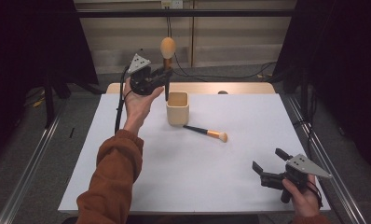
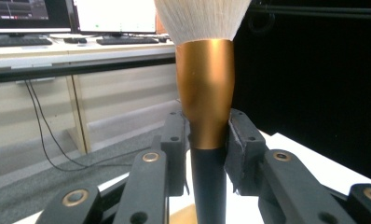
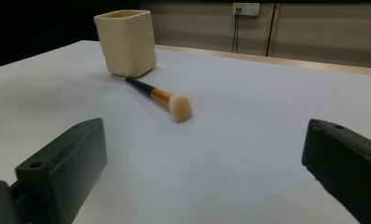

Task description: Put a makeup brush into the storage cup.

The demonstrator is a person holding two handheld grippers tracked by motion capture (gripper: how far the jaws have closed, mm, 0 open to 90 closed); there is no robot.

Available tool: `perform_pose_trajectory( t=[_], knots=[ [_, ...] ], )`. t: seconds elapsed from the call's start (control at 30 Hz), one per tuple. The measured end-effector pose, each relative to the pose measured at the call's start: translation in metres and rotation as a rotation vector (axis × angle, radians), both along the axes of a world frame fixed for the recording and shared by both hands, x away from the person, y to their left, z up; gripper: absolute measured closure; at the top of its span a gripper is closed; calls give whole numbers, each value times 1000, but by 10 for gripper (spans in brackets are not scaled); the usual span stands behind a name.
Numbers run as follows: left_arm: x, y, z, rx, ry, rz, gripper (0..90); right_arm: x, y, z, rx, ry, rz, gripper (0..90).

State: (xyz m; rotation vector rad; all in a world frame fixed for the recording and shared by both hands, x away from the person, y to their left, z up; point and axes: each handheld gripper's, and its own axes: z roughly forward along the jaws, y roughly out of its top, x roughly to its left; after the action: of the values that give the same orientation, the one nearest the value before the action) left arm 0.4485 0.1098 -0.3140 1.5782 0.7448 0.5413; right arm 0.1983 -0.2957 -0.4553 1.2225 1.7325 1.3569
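My left gripper (image 1: 166, 73) is raised above the far side of the table, just left of a cream square cup (image 1: 177, 108). It is shut on a large makeup brush (image 1: 168, 51) held upright, bristles up. In the left gripper view the pads (image 2: 239, 144) clamp the brush's gold ferrule (image 2: 206, 98) and black handle, with white bristles above. A smaller brush (image 1: 205, 132) with a black handle, gold ferrule and pale tip lies on the white table (image 1: 188, 177) in front of the cup. My right gripper (image 1: 268, 164) rests open at the near right, and the small brush (image 3: 161, 99) and cup (image 3: 126, 43) lie ahead of it.
The table stands between metal rails (image 1: 30, 168) on a grey floor. Dark curtains hang on both sides. Cables (image 1: 221, 74) trail on the floor behind the table. Monitors and keyboards (image 2: 44, 28) sit on a desk in the left gripper view.
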Motion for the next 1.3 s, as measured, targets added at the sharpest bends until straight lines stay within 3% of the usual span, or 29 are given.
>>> perform_pose_trajectory(
  t=[0.17,0.27,0.33,0.37,0.5,0.57,0.83,1.0,1.3],
  knots=[
    [6,-4,2,-7,-2,10,712,-1,0,0,2,-1,0,0],
    [11,-6,-2,-23,-1,-4,712,-1,-1,0,3,0,-2,0],
    [13,-7,-5,-6,-5,5,712,-1,0,0,3,-1,-1,0],
    [14,-8,-7,-22,6,1,712,-1,0,0,3,-1,0,0],
    [17,-13,-12,5,6,-1,712,-1,0,0,3,0,-1,0],
    [16,-14,-13,-12,7,-3,712,-1,-1,0,3,2,-1,0],
    [19,-20,-22,6,1,-10,712,-1,0,0,-2,-2,4,0],
    [21,-18,-29,-4,24,-5,711,-1,-1,-1,-3,2,1,0],
    [23,-16,-41,23,38,7,712,-2,-1,-1,-4,1,0,0]
  ],
)
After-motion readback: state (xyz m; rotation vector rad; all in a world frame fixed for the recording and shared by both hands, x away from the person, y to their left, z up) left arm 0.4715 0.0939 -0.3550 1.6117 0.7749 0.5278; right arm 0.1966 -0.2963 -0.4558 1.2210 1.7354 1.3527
